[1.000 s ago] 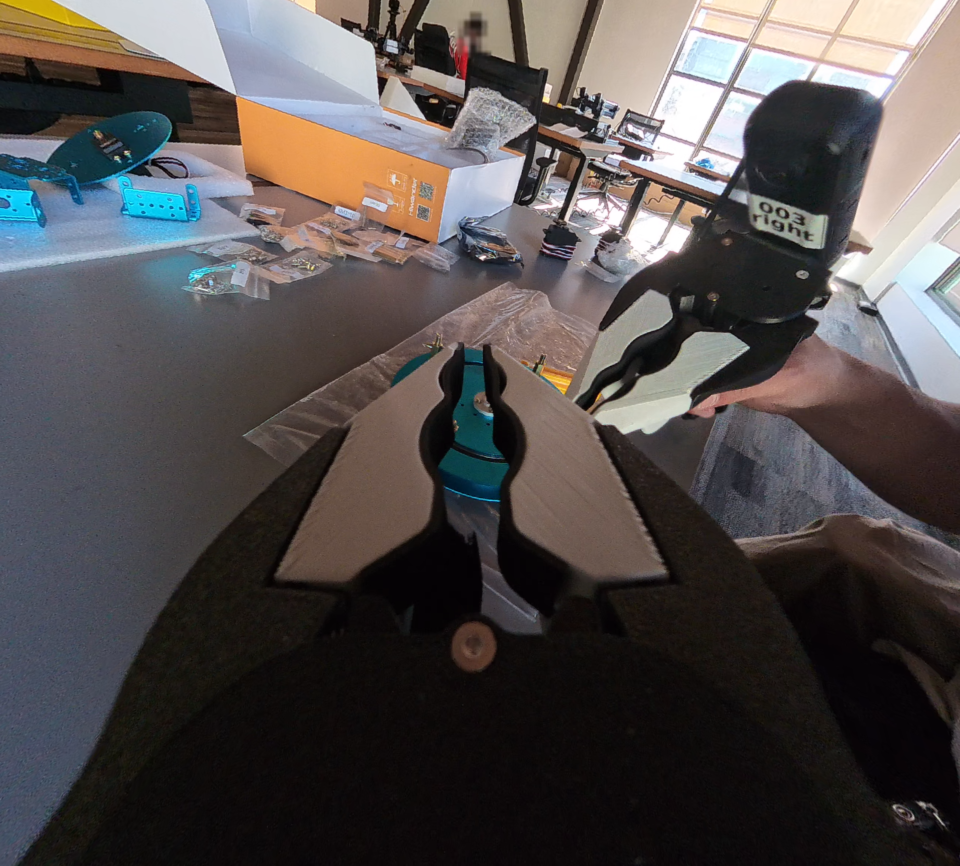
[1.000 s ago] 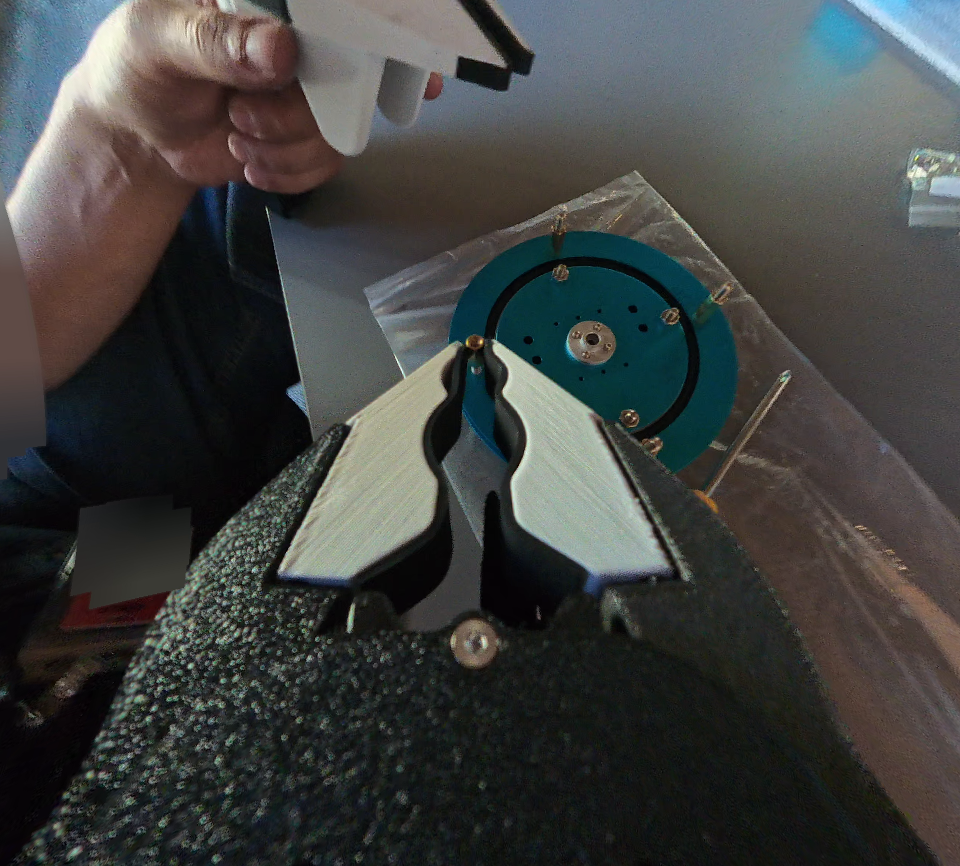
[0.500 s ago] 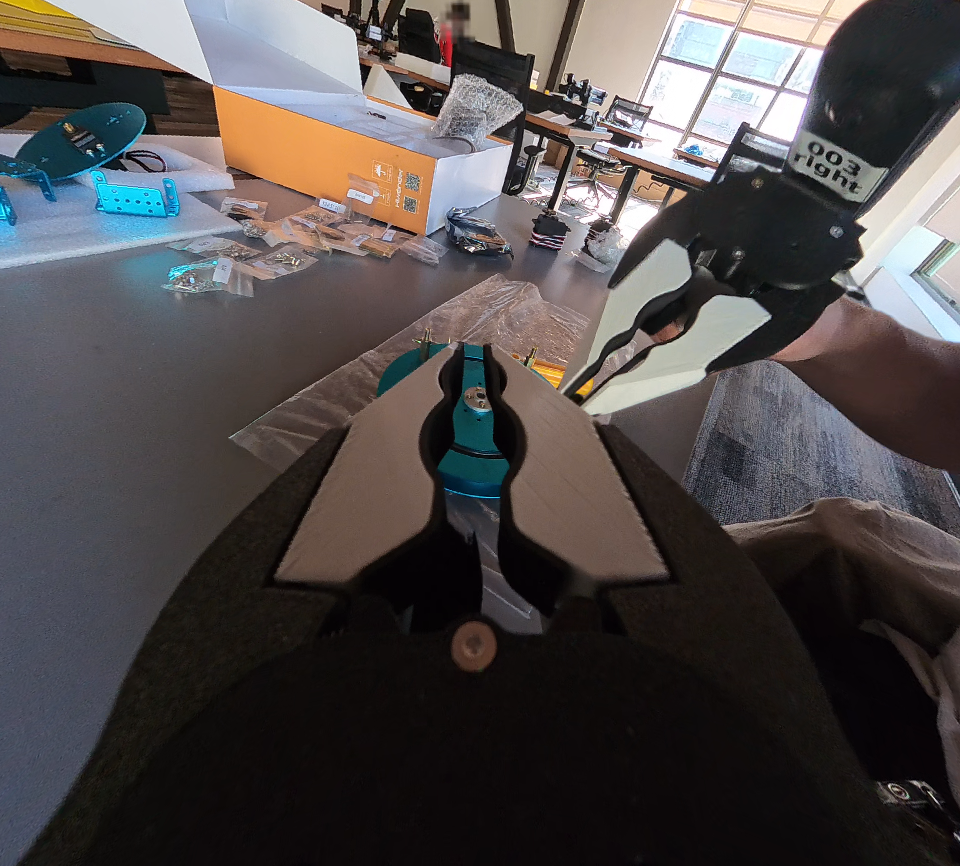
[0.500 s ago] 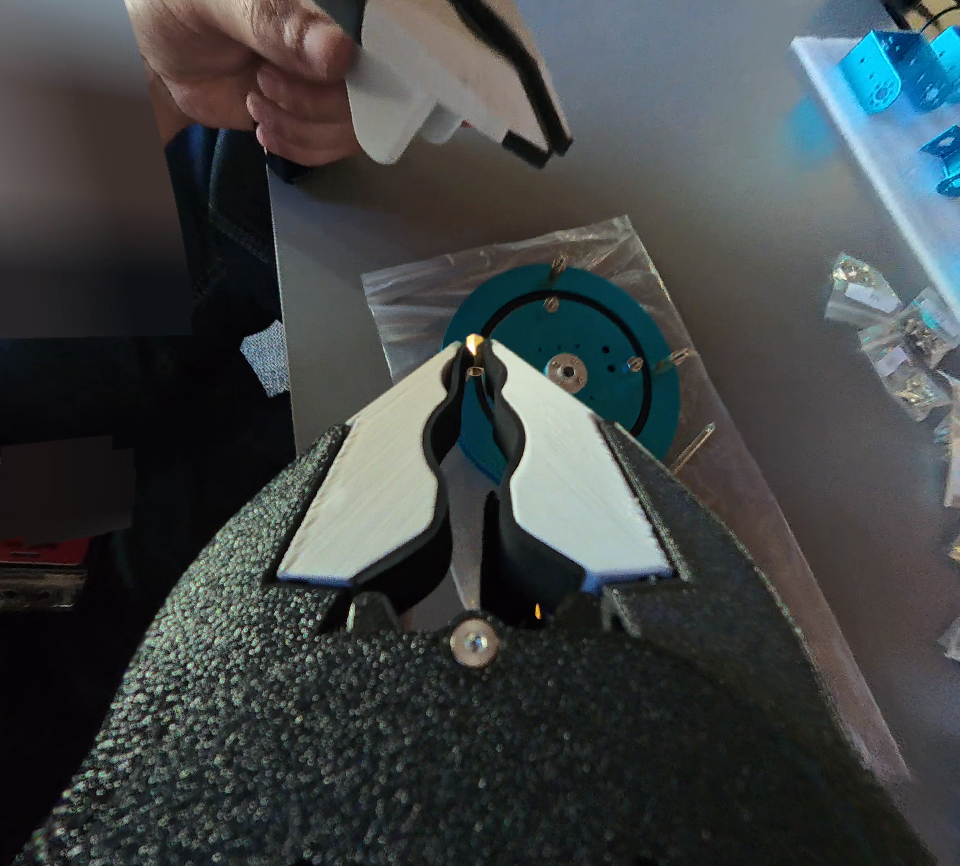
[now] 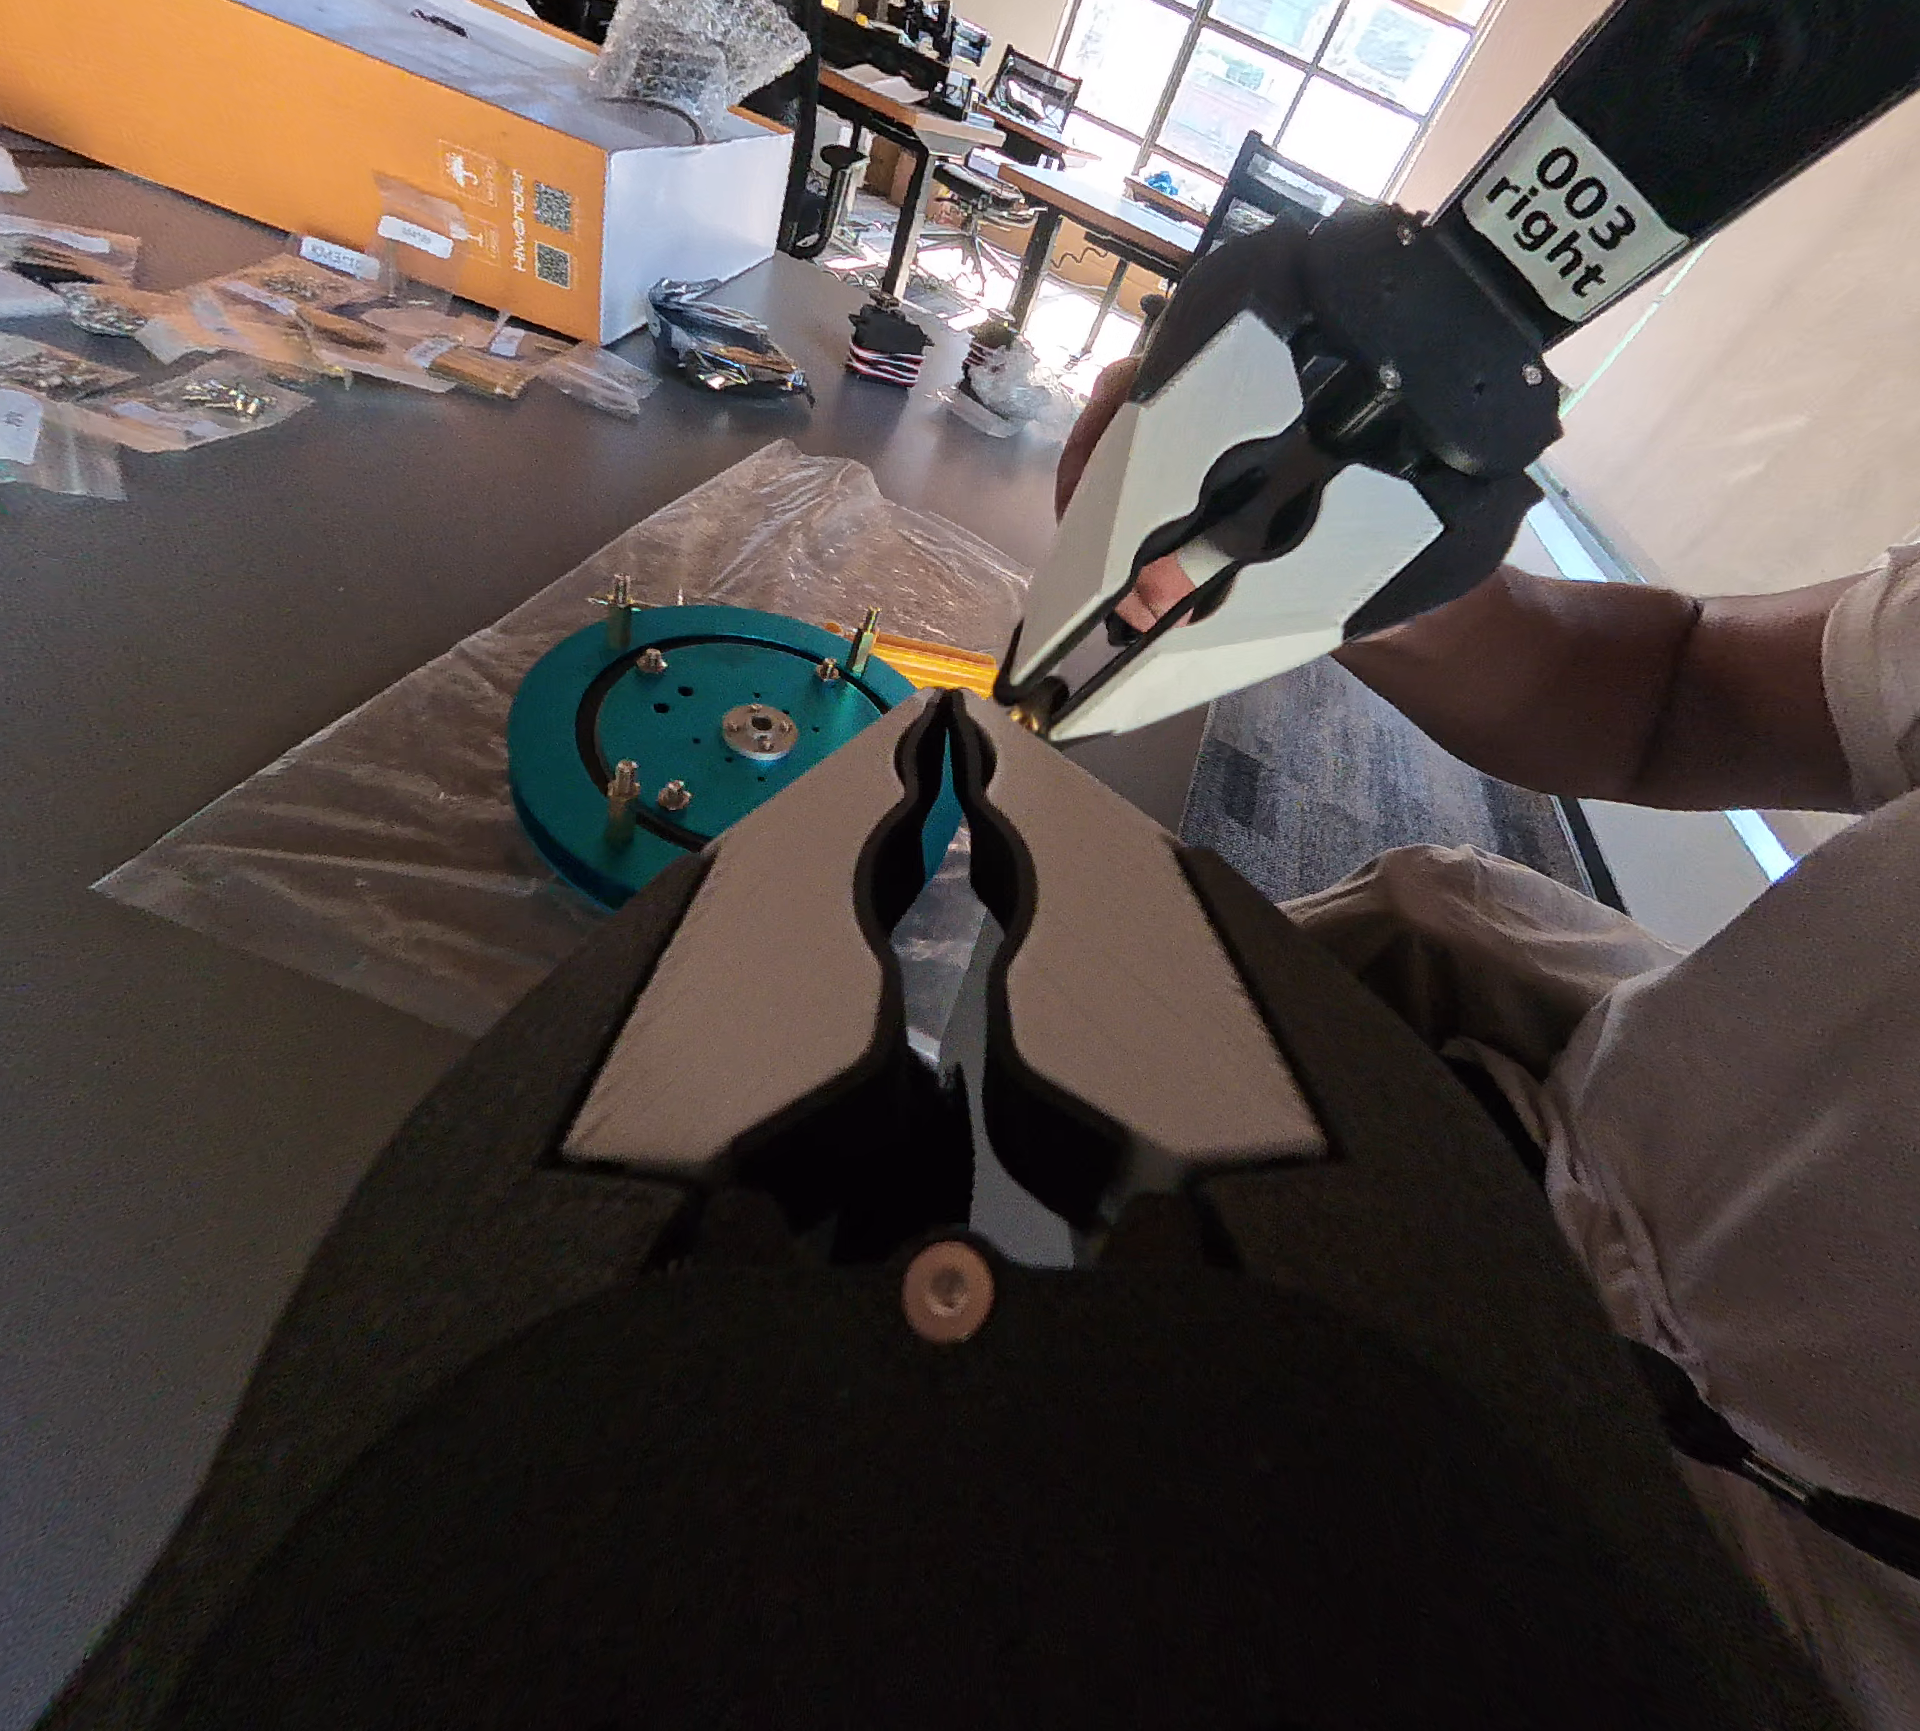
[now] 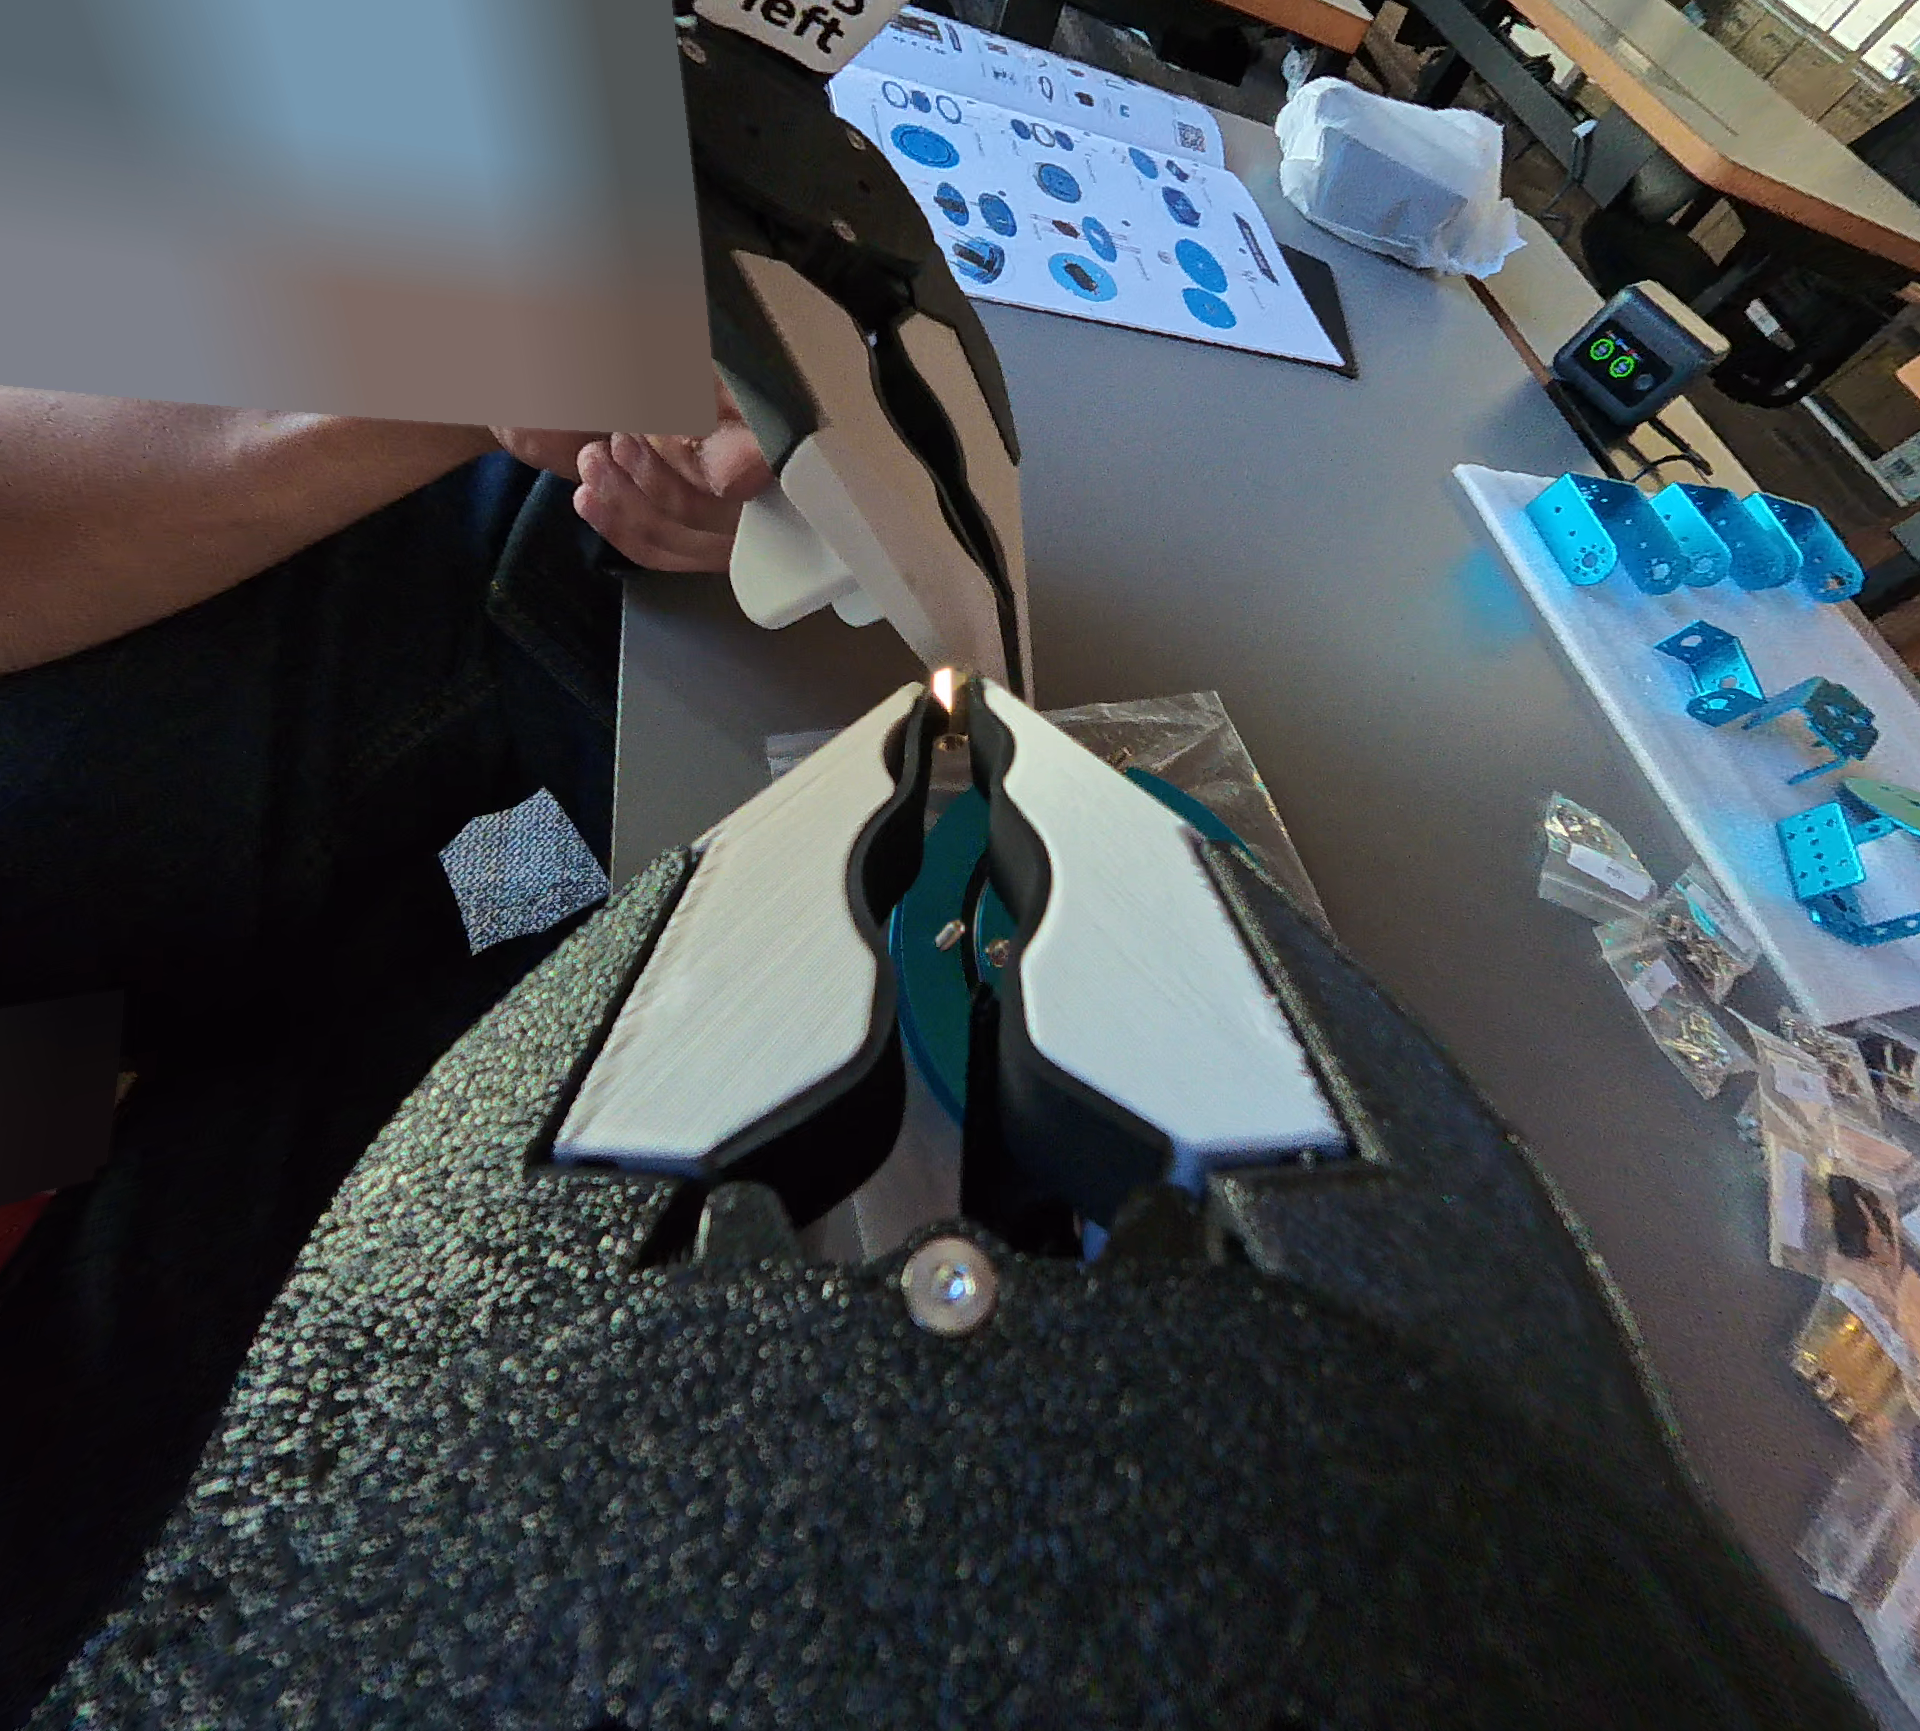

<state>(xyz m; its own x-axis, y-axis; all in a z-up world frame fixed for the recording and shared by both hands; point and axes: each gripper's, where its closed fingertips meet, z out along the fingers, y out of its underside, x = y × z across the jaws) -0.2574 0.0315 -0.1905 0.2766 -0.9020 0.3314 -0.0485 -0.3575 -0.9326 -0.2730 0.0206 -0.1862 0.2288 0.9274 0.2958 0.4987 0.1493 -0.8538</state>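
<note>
My right gripper (image 6: 945, 705) is shut on a small brass standoff (image 6: 945, 687) that sticks out at its tips. It also shows in the left wrist view (image 5: 1023, 710), held in the air with the standoff (image 5: 1035, 713) in its tips. My left gripper (image 5: 945, 707) is shut with nothing seen in it, its tips right beside the right gripper's tips. Its fingers (image 6: 883, 486) point down in the right wrist view. Below both lies a teal metal disc (image 5: 707, 725) with several brass standoffs upright on it, on a clear plastic bag (image 5: 364, 829).
The grey table (image 5: 260, 590) carries an open orange and white box (image 5: 312, 112), small bags of screws (image 5: 208, 403), a yellow screwdriver handle (image 5: 935, 655), an instruction sheet (image 6: 1091, 227), blue brackets on white foam (image 6: 1704, 538) and a small device with a screen (image 6: 1621, 351). The table edge runs near the person's lap. Both grippers' tips are close together, under 4 cm apart.
Both grippers have risen off the disc and swung so their tips meet in the air. The right gripper still holds the brass standoff.
</note>
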